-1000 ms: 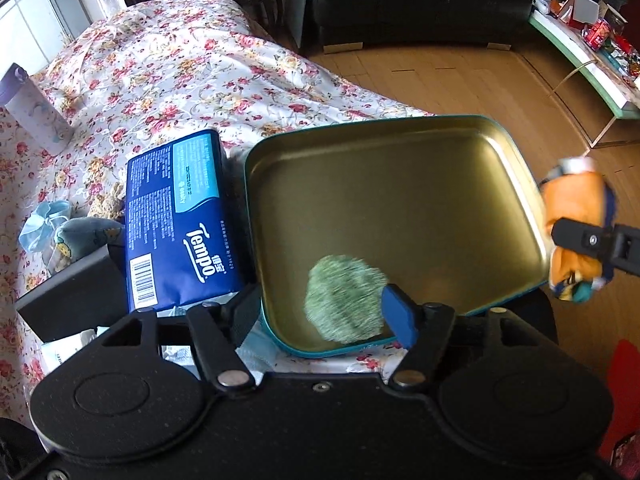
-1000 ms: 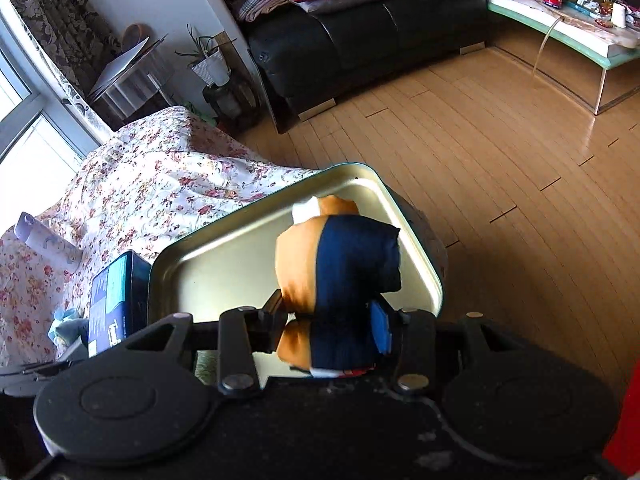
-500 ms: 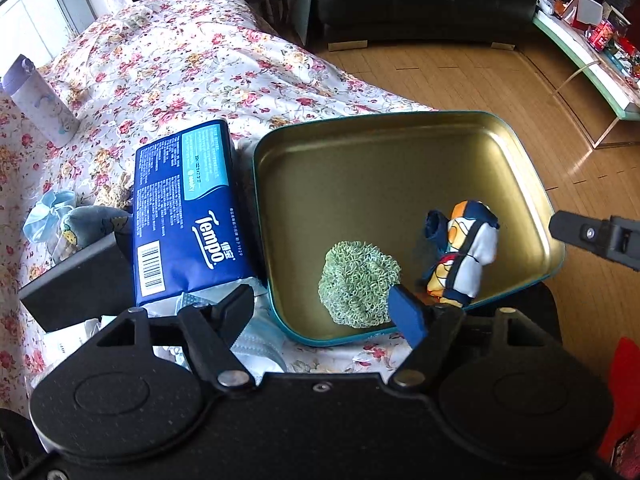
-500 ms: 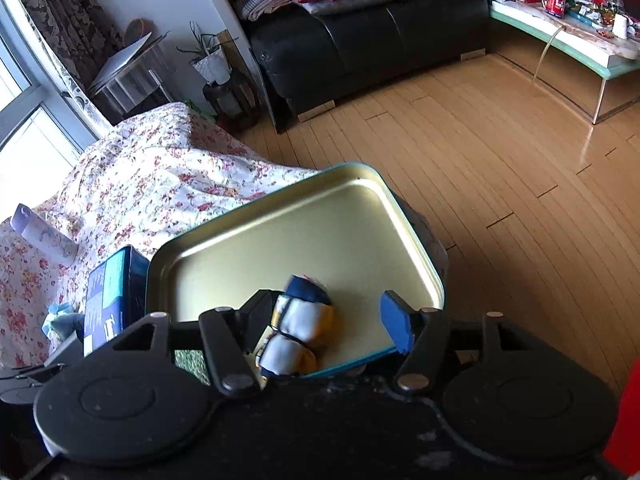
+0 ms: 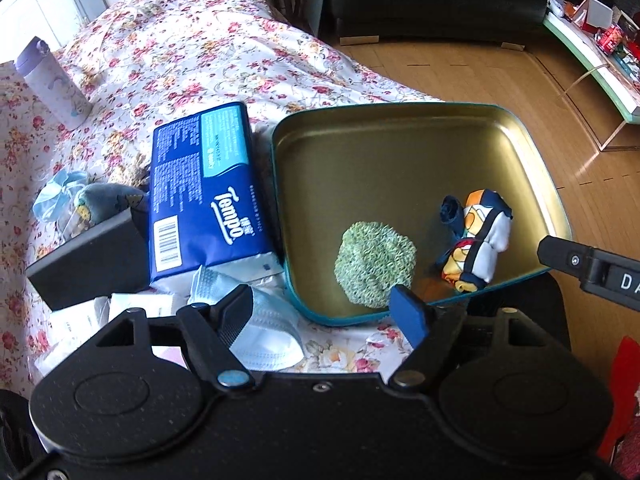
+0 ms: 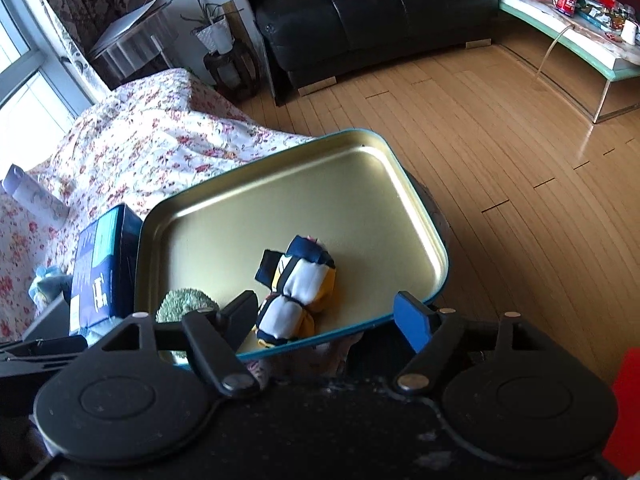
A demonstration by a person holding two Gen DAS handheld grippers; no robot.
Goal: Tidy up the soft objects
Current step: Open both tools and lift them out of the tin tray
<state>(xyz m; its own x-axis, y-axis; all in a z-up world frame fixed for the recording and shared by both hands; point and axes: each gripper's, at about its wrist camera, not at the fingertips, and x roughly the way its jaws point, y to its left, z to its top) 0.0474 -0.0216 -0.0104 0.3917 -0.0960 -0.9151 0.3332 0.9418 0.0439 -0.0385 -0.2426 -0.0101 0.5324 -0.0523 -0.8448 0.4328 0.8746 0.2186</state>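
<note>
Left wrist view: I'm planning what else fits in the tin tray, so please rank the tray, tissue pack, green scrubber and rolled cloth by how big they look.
1. Tin tray
2. Tempo tissue pack
3. Green scrubber and rolled cloth: they look alike in size, so no ranking.

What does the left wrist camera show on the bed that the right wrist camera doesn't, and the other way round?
Only the left wrist view shows the white face mask, the dark box and the tissue pack's Tempo label. Only the right wrist view shows the potted plant by the sofa. Both show the gold tray holding the green scrubber and the rolled cloth, with the right gripper open.
</note>
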